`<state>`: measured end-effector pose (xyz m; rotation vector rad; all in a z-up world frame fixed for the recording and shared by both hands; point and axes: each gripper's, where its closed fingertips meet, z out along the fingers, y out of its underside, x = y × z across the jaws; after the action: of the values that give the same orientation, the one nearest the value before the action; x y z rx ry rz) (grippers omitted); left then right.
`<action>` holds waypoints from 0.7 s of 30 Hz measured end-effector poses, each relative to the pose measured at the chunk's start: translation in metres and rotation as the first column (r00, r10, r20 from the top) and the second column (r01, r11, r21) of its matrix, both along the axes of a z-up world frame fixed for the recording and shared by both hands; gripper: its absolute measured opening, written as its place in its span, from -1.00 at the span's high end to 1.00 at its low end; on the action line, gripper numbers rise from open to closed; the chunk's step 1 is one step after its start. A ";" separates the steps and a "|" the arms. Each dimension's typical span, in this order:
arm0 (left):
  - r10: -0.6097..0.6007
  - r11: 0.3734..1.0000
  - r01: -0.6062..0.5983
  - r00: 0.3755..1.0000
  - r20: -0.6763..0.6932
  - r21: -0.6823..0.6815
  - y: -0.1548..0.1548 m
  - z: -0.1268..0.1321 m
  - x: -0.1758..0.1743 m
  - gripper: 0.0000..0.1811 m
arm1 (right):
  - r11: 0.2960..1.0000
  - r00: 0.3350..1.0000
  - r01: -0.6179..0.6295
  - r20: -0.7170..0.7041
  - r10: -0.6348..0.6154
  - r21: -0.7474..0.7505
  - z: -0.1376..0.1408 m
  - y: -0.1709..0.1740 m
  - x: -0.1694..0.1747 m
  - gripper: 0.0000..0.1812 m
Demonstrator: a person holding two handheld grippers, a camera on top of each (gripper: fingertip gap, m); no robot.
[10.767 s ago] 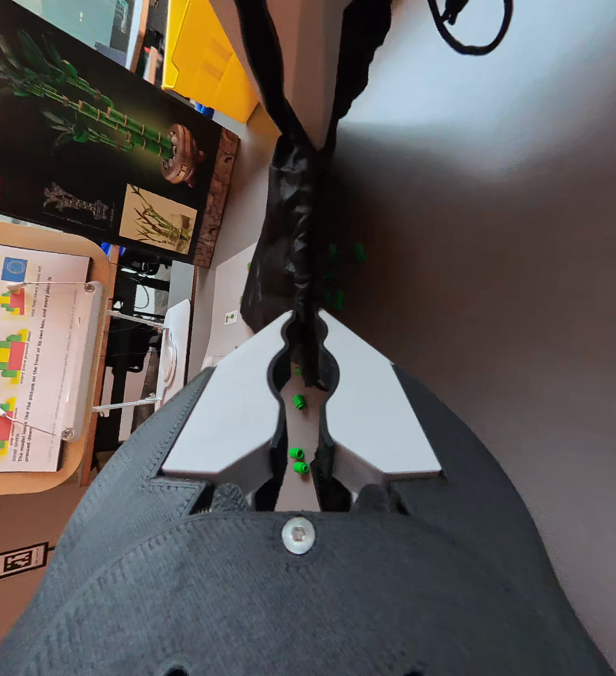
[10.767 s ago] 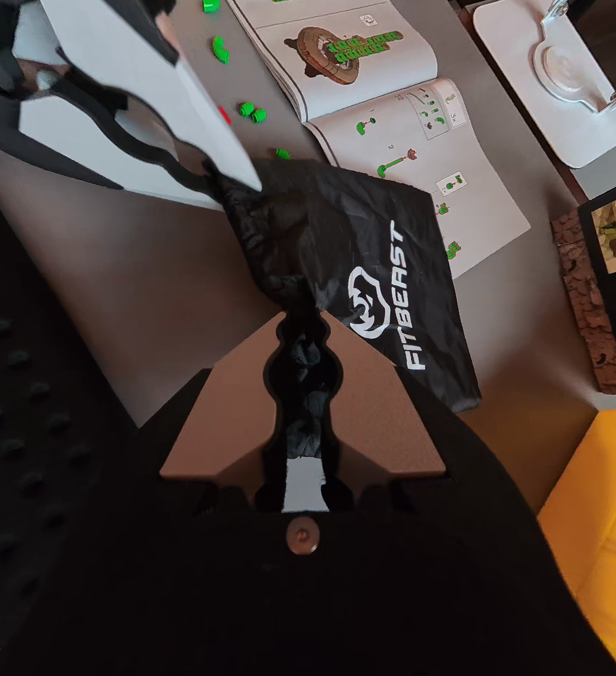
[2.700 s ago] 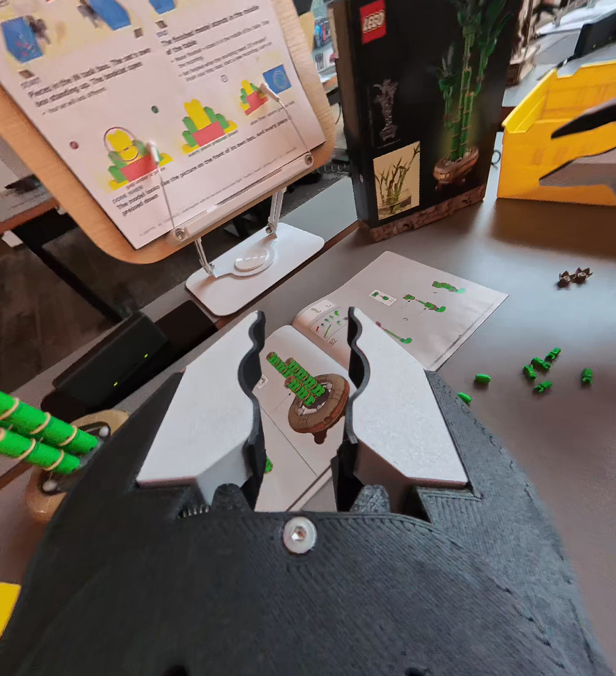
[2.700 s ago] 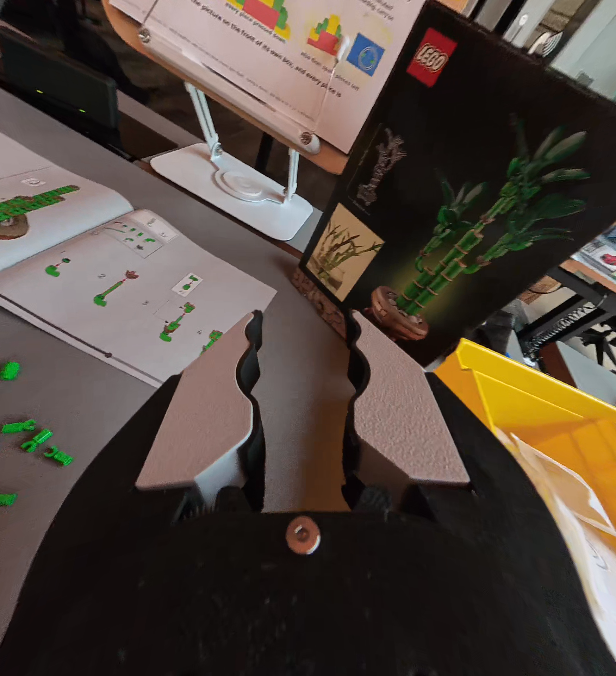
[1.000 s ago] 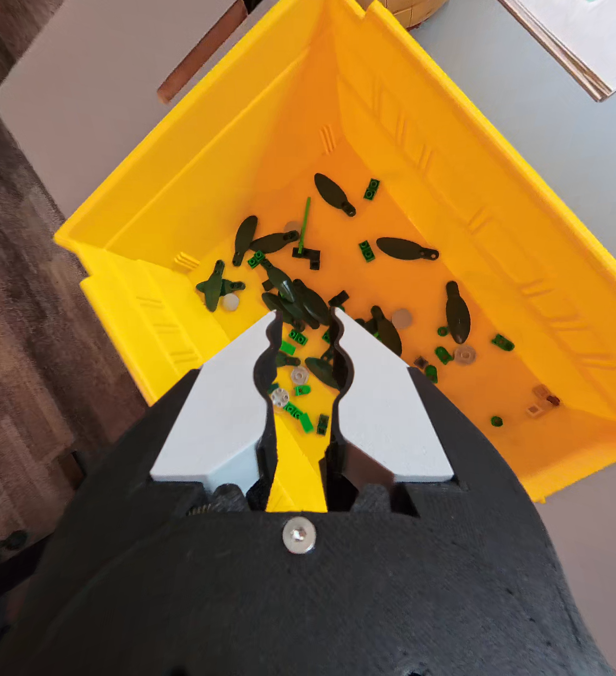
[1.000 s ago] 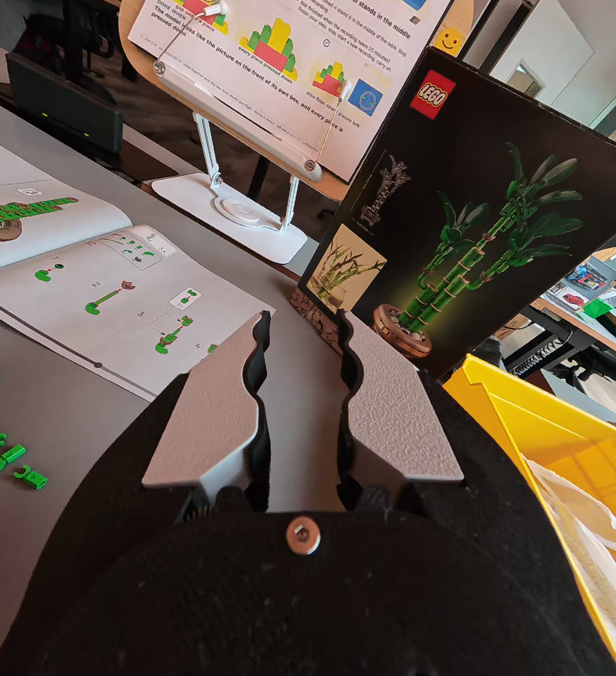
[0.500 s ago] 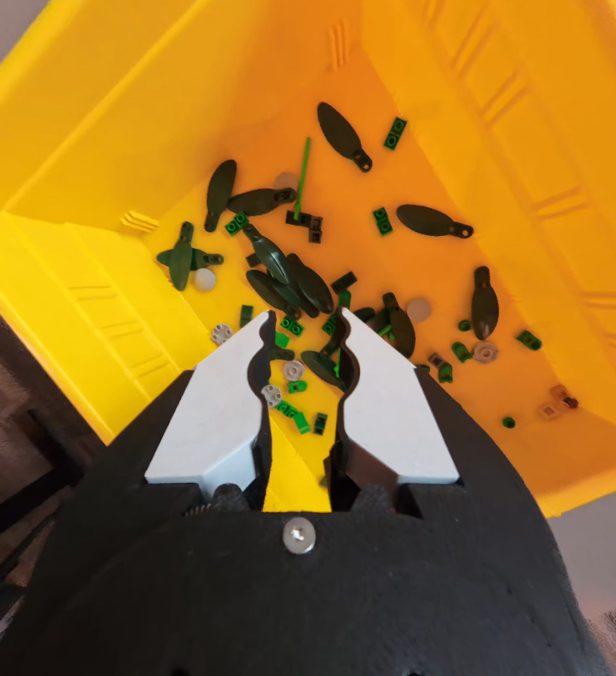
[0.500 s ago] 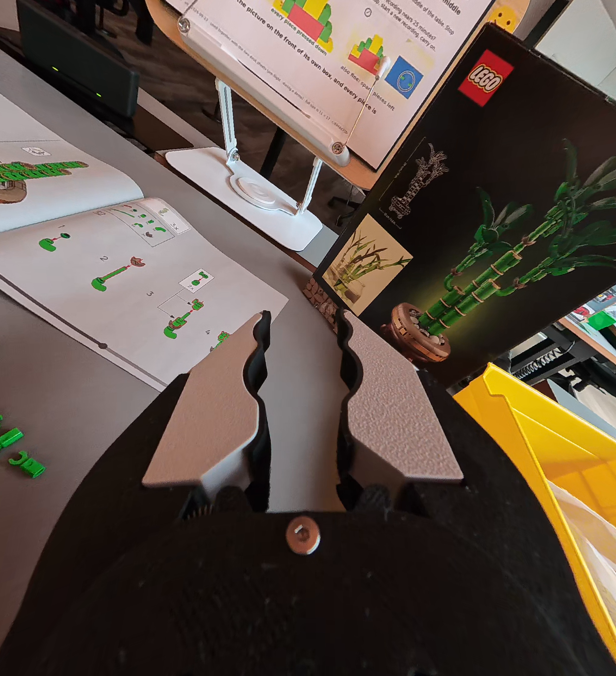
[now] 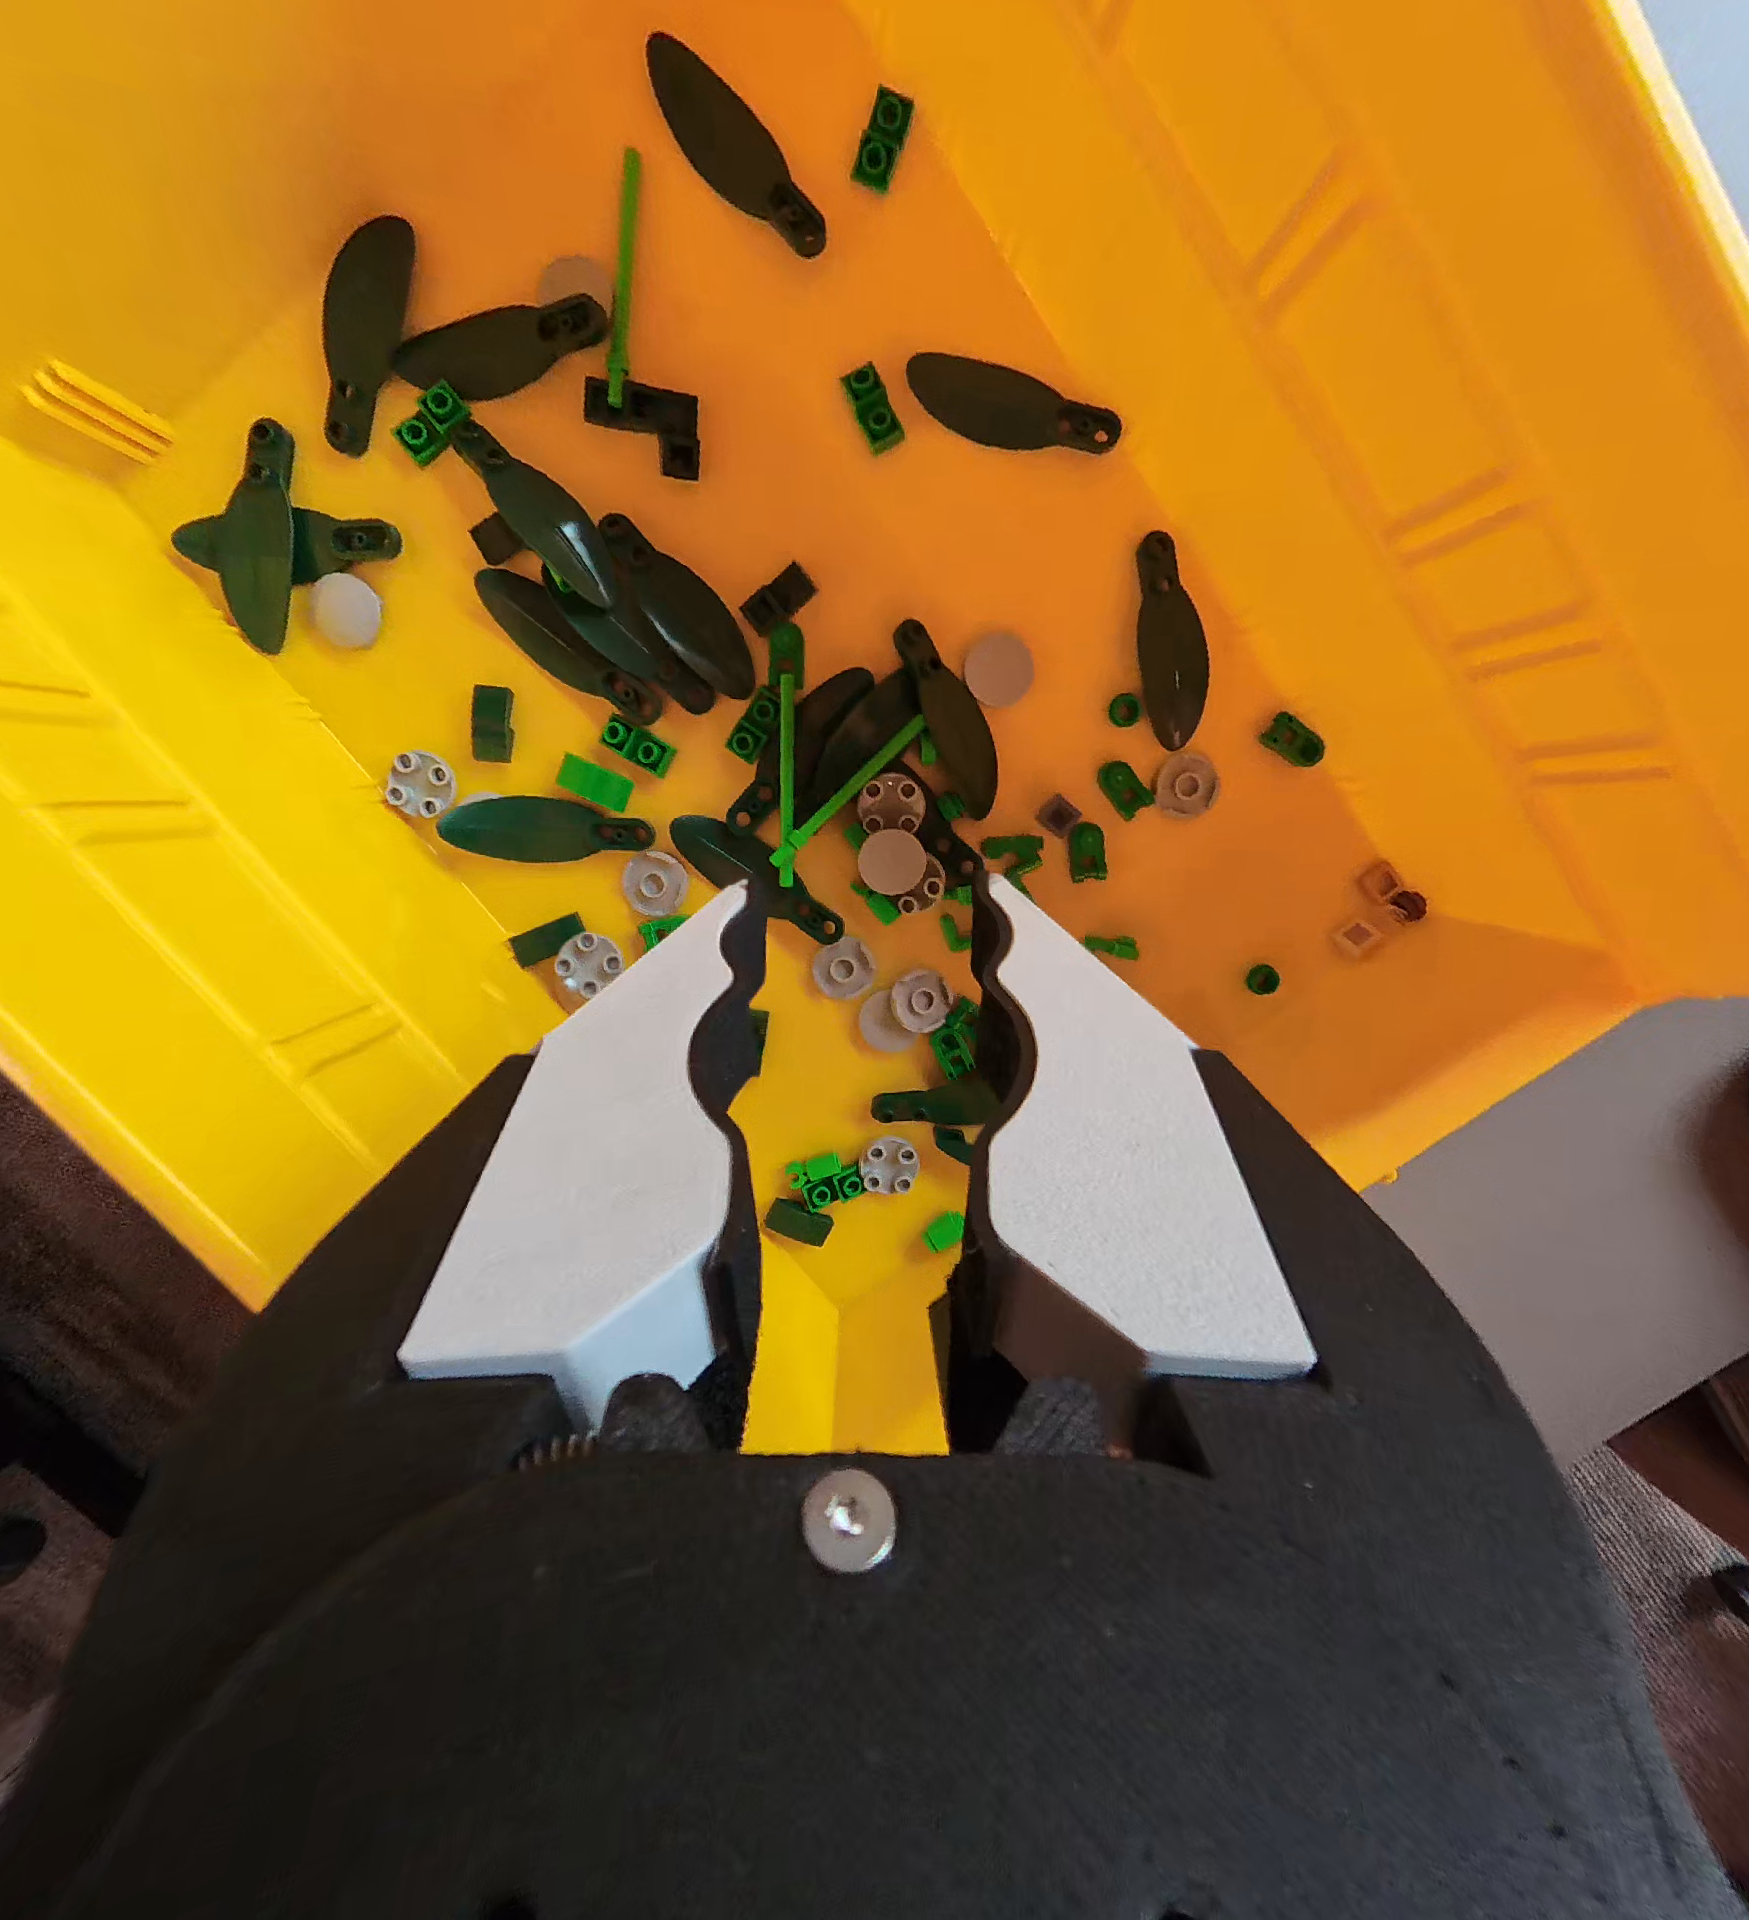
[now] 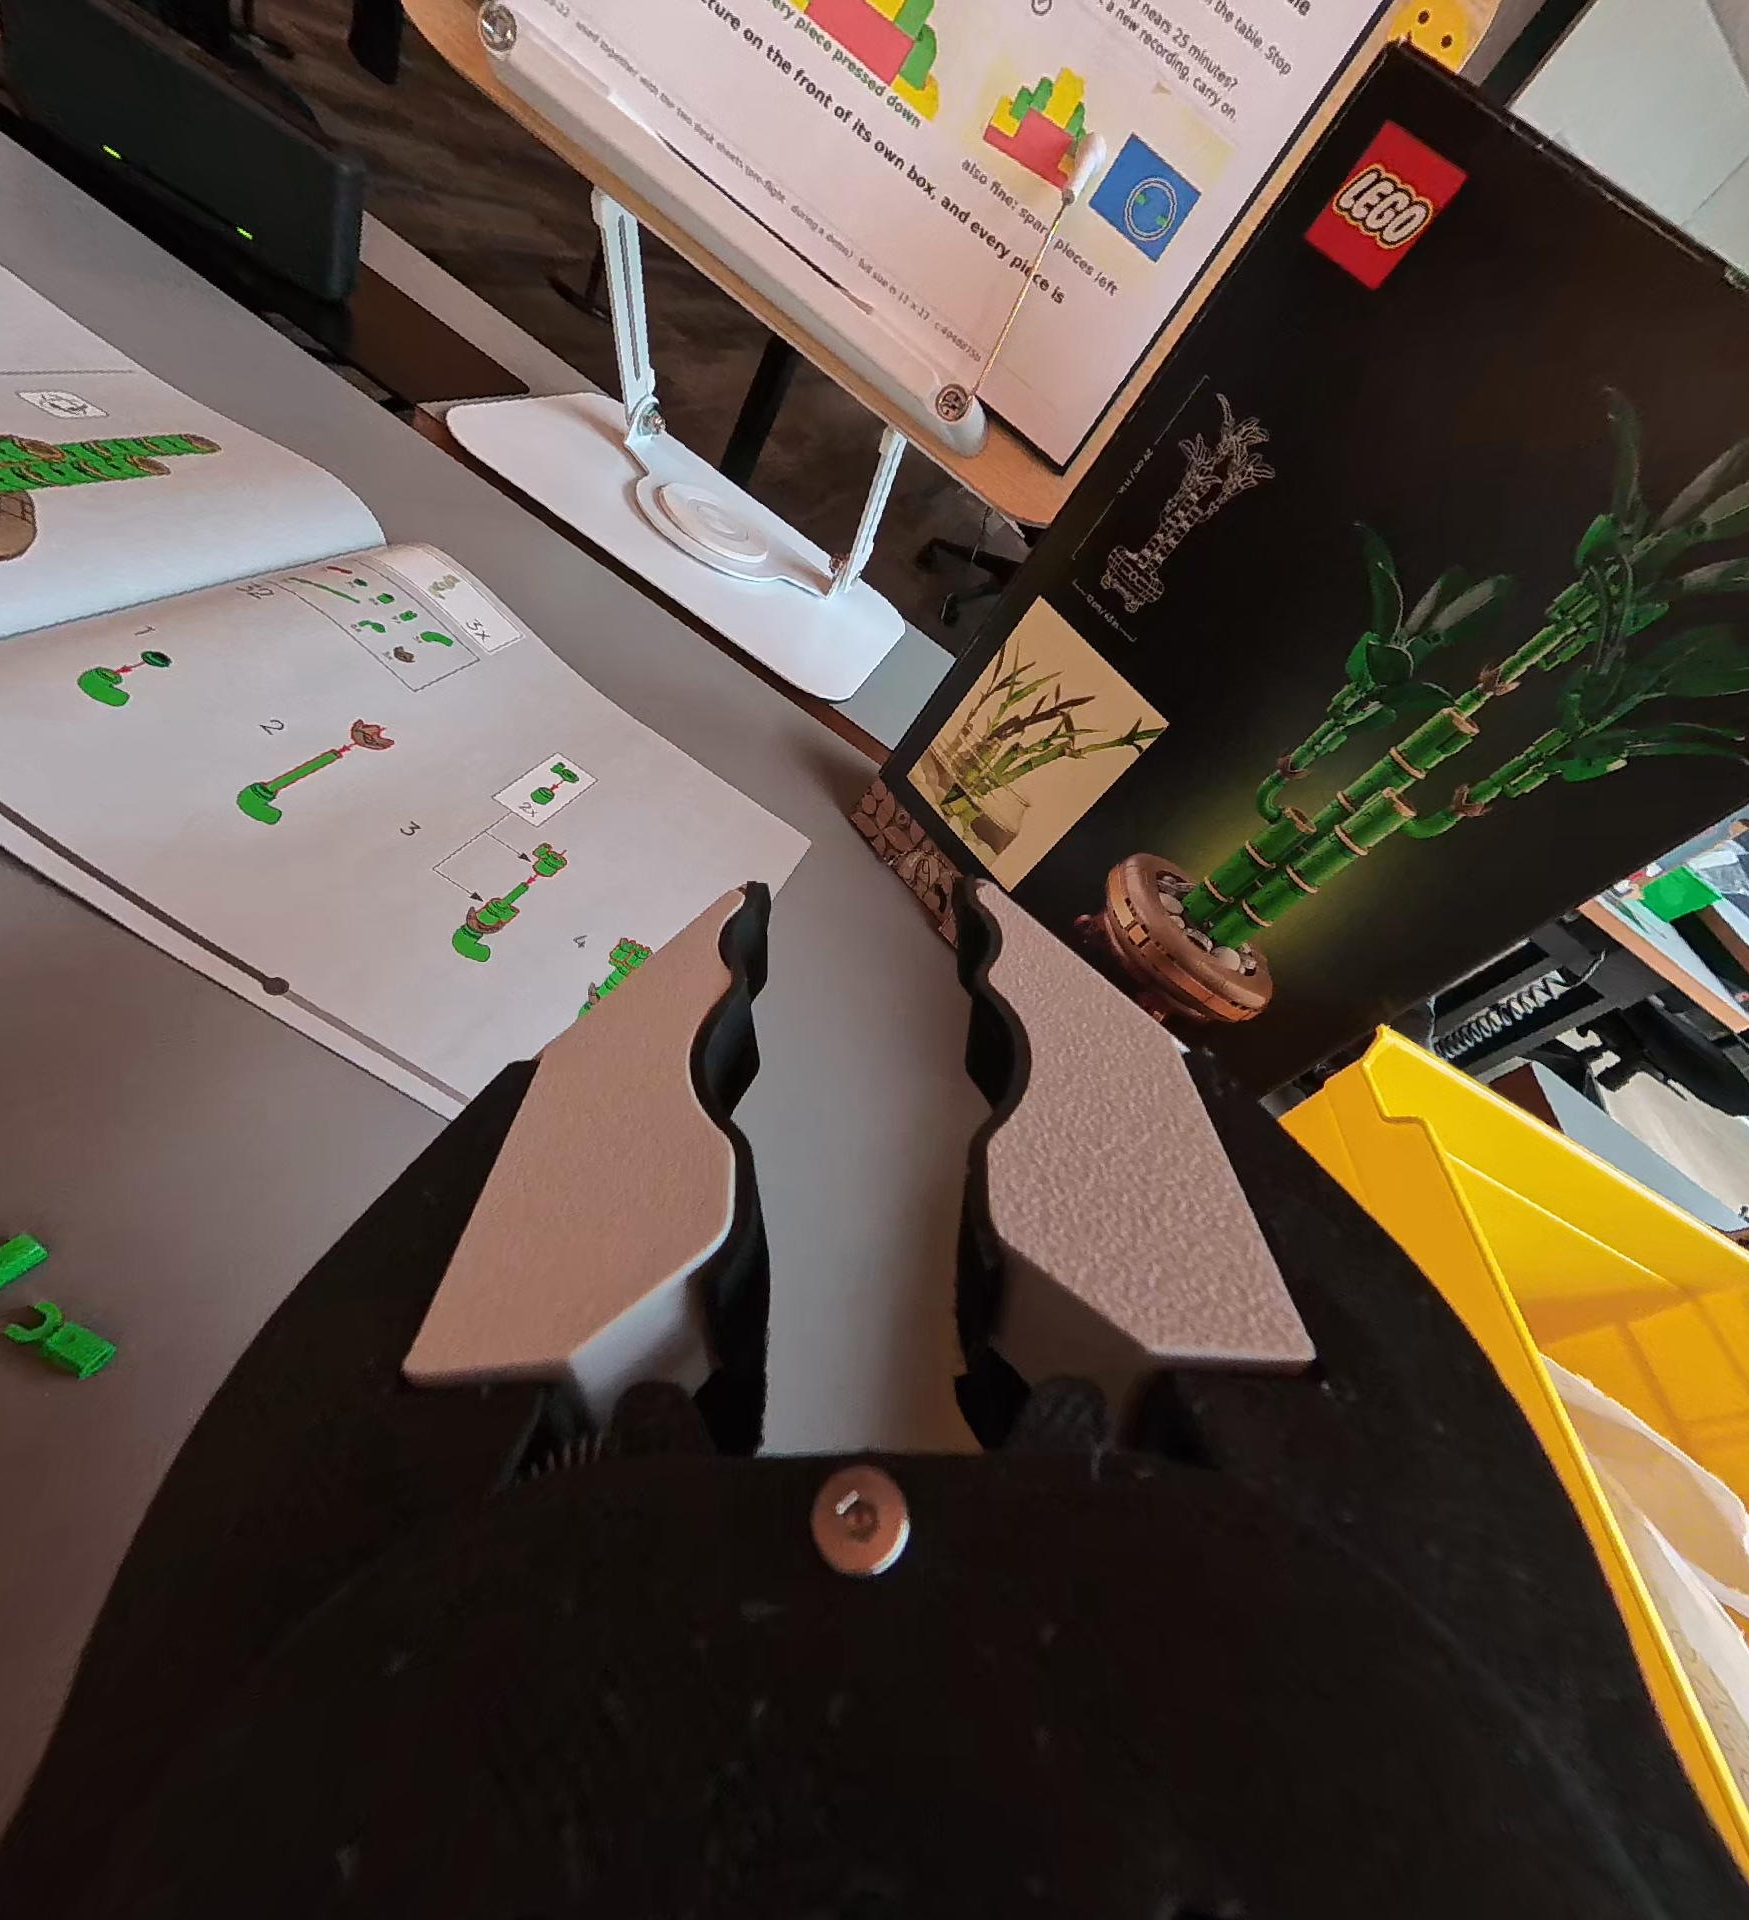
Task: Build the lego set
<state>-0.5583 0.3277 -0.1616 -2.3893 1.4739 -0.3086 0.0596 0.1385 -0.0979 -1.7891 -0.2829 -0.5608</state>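
Grey desk [image 10: 174,1122] in what looks like an office/workshop, w/ dark floor showing beyond its edge in your left wrist view. Your left gripper [image 9: 862,904] hangs over a yellow bin [image 9: 1369,436], jaws parted a moderate gap & holding nothing; tips sit just above the loose pieces on the bin floor. In there: dark green leaf pieces [image 9: 714,125], small green plates [image 9: 882,127], grey round studs [image 9: 998,668] & thin bright green rods [image 9: 627,239], two of them crossed just ahead of the tips. Your right gripper [image 10: 862,904] is over the desk, jaws likewise parted & empty, pointing at the bottom corner of the black lego box [image 10: 1452,644] standing upright. Left of it the open instruction booklet [image 10: 330,748] lies flat; bright green clip pieces [image 10: 59,1351] sit on the desk nearer you. Behind, a white stand [image 10: 745,540] carries a printed sheet on a board [image 10: 901,156]. Another yellow bin [image 10: 1576,1351] is at right, w/ white paper or plastic inside.
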 end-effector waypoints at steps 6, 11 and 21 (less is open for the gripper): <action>-0.009 0.999 0.001 0.976 0.217 0.036 -0.013 0.049 0.025 0.61 | 0.999 0.999 -0.025 0.027 0.026 -0.025 -0.003 0.002 -0.012 0.61; -0.208 0.965 0.061 0.774 0.598 0.256 -0.073 0.163 0.099 0.45 | 0.998 0.998 -0.059 0.007 0.059 -0.013 0.000 0.006 -0.021 0.61; -0.449 0.884 0.279 0.728 0.518 0.374 -0.184 0.061 0.265 0.51 | 0.986 0.987 -0.147 -0.057 0.152 0.082 0.023 -0.007 -0.032 0.61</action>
<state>-0.2933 0.1439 -0.1008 -1.5468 1.5314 -0.8097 0.0279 0.1311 -0.0746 -1.6911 -0.3437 -0.4025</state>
